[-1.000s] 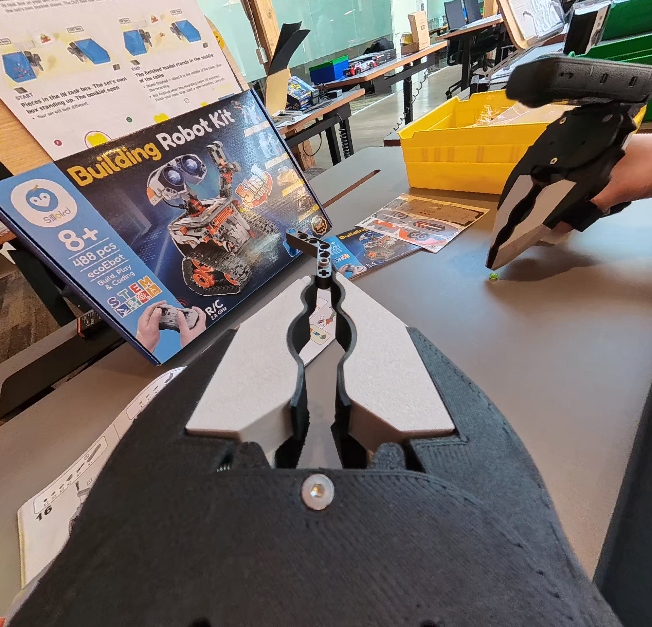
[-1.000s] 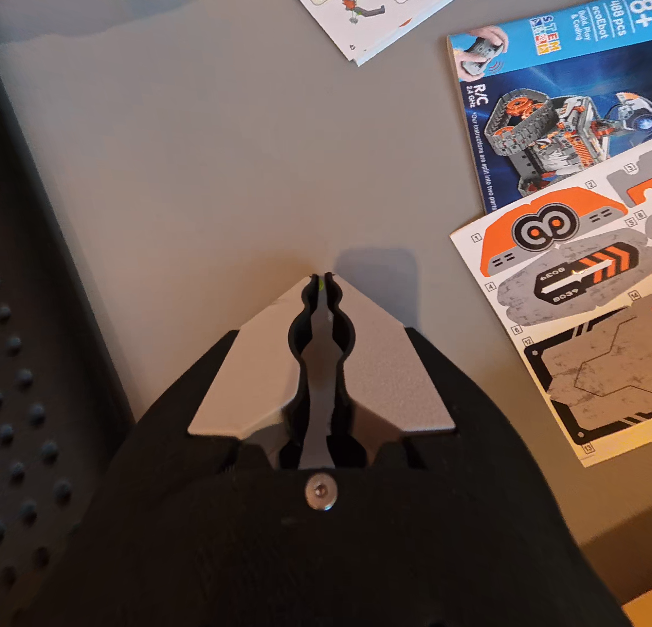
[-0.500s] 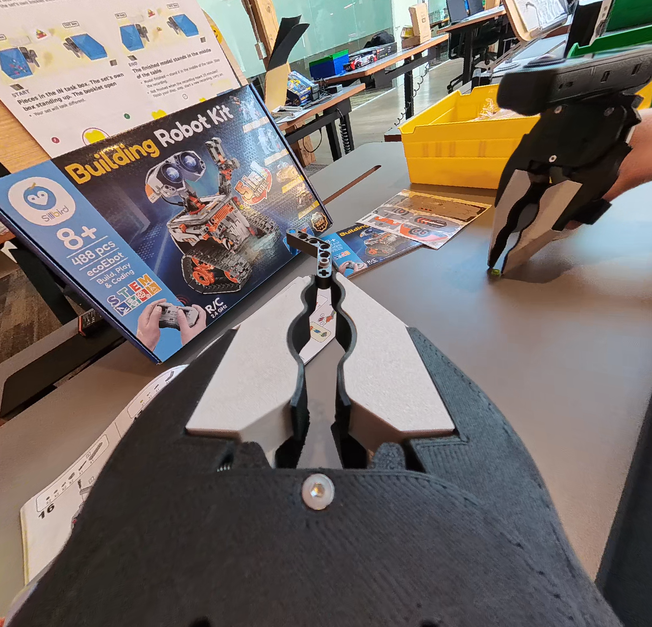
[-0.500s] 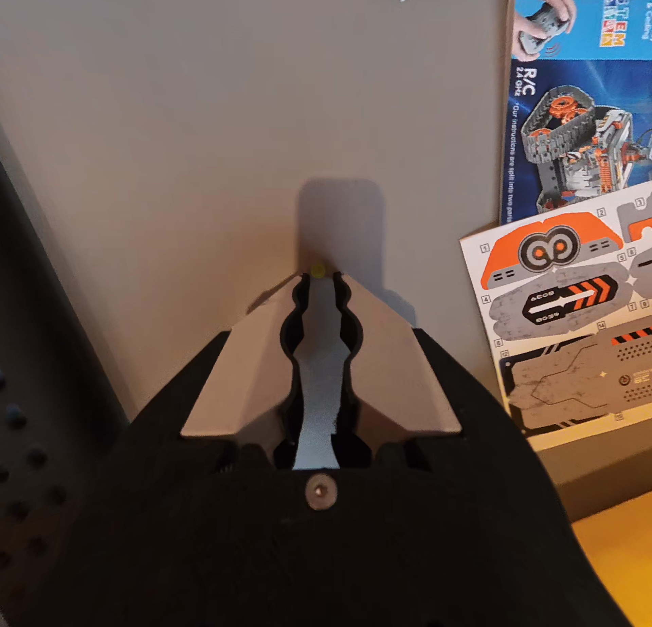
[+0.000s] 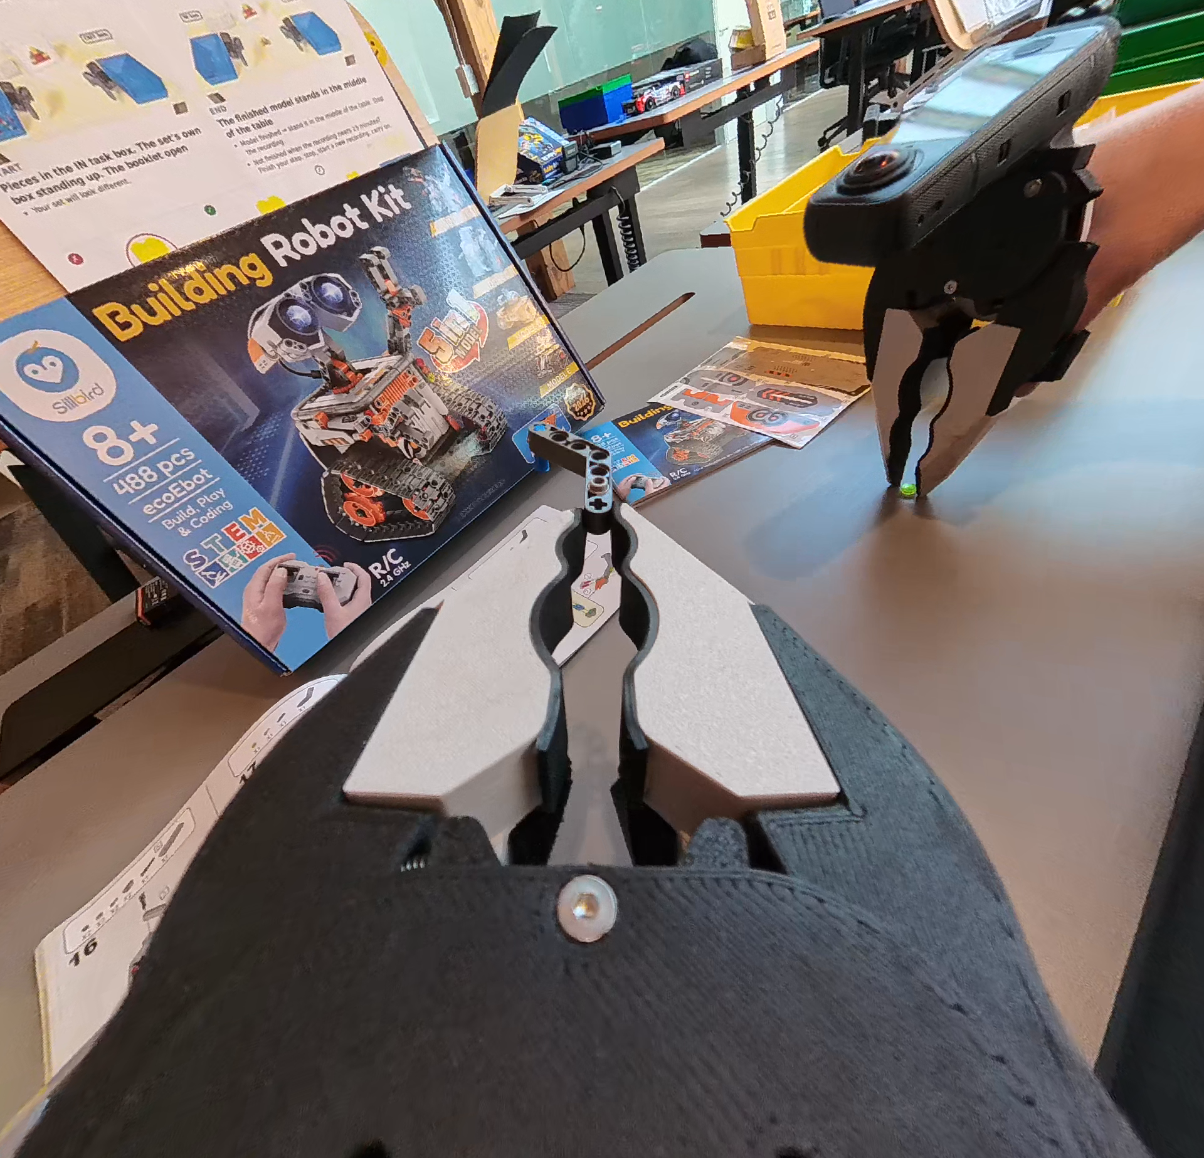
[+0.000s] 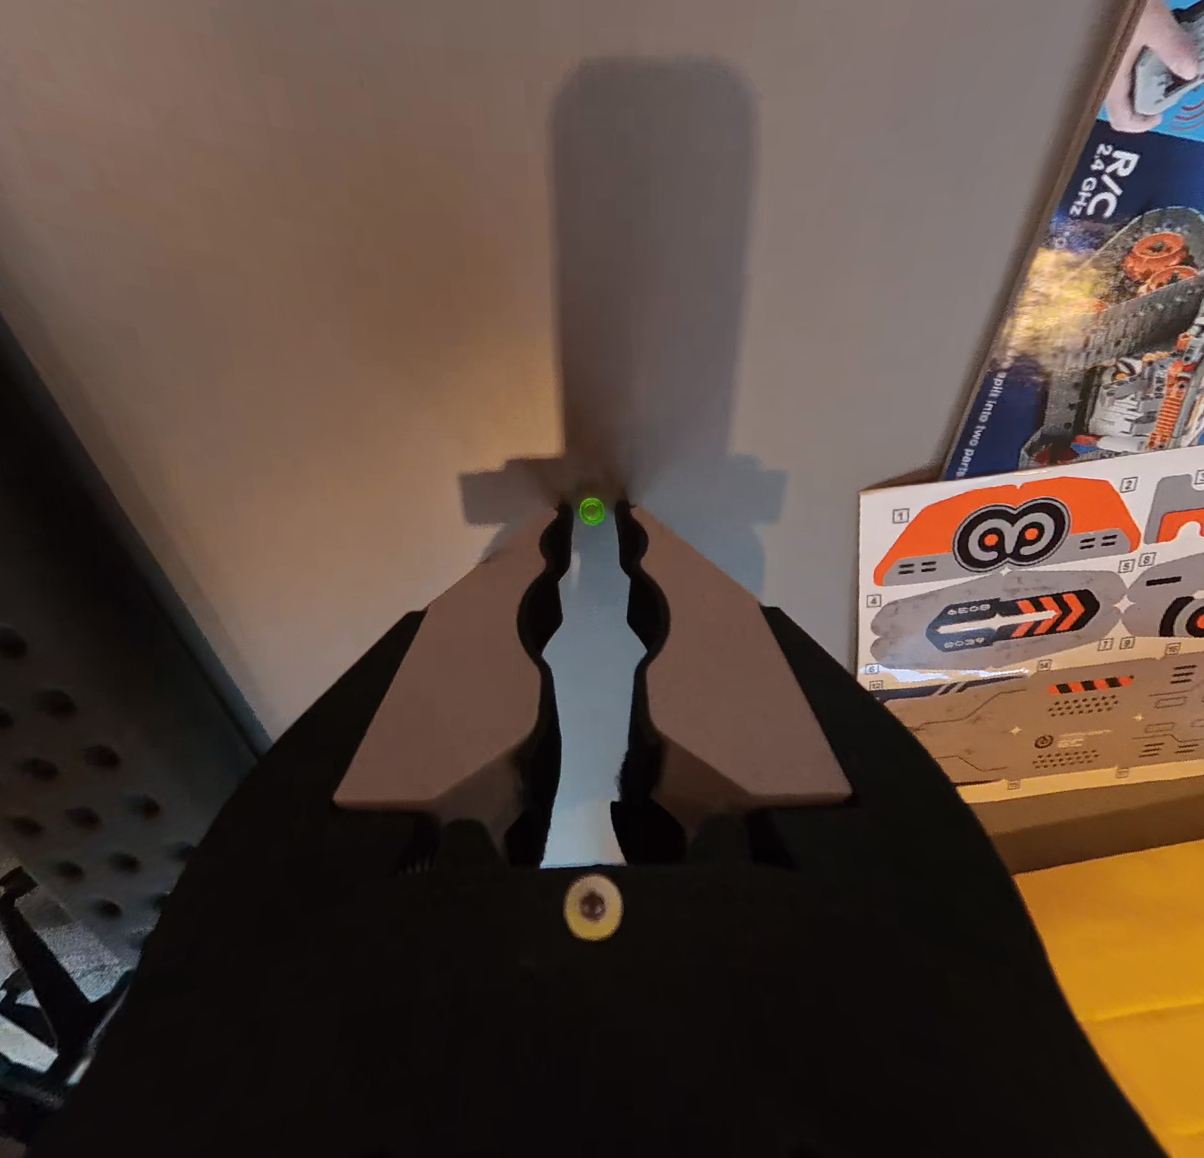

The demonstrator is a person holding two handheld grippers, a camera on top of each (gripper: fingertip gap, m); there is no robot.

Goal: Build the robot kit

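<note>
Green stud (image 6: pixel 591 512), tiny, round, translucent, on grey table (image 6: pixel 326 247).

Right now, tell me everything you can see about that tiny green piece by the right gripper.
The green piece is a tiny, round, translucent lime-green stud with a ringed top, plastic by its look. It lies flat on the grey table, between the open tips of the right gripper. Whether the fingertips touch it cannot be told.
</note>
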